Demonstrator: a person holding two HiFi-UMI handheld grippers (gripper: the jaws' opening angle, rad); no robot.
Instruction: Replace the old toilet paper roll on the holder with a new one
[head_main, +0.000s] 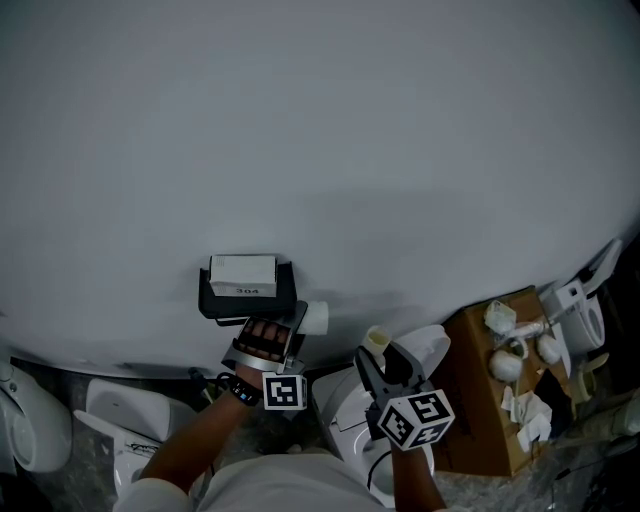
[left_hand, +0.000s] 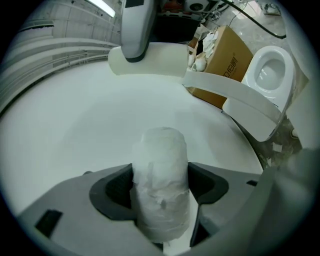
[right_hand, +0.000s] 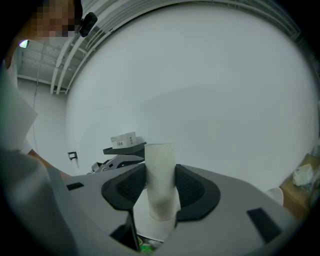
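Observation:
On the grey wall hangs a black paper holder (head_main: 245, 298) with a small white box (head_main: 243, 273) on top; it also shows in the right gripper view (right_hand: 125, 148). My left gripper (head_main: 300, 326) sits just right of and below the holder, shut on a full white toilet paper roll (head_main: 316, 318) (left_hand: 160, 165) that stands up between the jaws. My right gripper (head_main: 378, 352) is further right, shut on the empty cardboard tube (head_main: 377, 340) (right_hand: 160, 180). That tube (left_hand: 150, 60) also appears in the left gripper view, top centre.
A brown cardboard box (head_main: 480, 400) with crumpled paper scraps stands at the right. White toilets sit below the grippers (head_main: 345, 420), at the far right (head_main: 585, 315) and at the lower left (head_main: 120, 430). The bare wall (head_main: 330, 140) fills the upper view.

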